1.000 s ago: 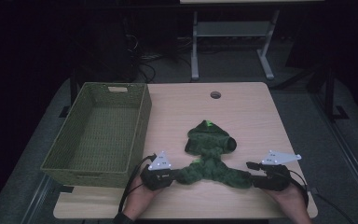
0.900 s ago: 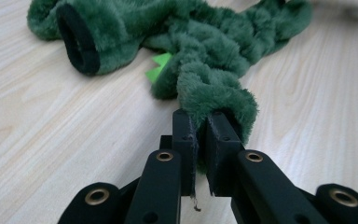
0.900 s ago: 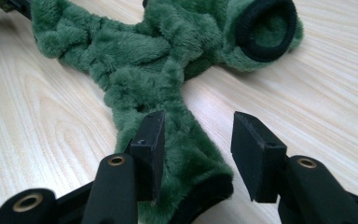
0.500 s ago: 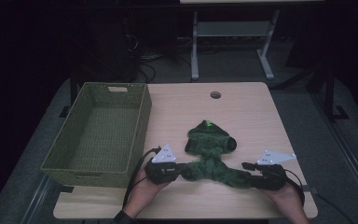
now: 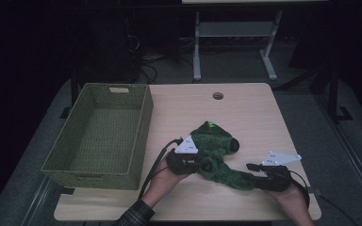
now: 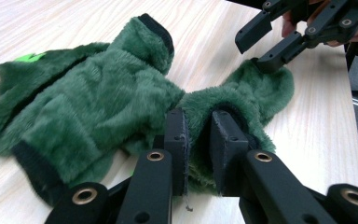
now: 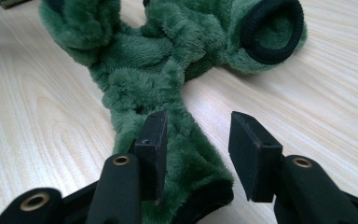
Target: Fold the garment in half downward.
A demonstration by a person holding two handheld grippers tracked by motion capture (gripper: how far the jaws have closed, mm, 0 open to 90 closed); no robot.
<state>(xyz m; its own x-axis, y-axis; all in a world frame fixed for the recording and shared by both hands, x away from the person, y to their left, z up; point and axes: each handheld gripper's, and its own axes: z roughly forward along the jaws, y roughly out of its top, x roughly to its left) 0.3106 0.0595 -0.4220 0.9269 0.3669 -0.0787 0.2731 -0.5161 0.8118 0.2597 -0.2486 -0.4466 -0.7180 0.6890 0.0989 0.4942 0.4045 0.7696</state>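
Garment [image 7: 168, 70] top cut off by right gripper view's edge.

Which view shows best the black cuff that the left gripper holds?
The left gripper view: the cuff sits close up between that gripper's jaws. The high view shows only a dark bunch of the green garment there. The right gripper view shows another cuff.

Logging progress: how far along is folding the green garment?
Done: one sleeve is drawn in over the green garment. In hand: the left gripper, fingers just opening, has it between them; the right gripper sits open at the other sleeve. Left: likely folding that, then the basket.
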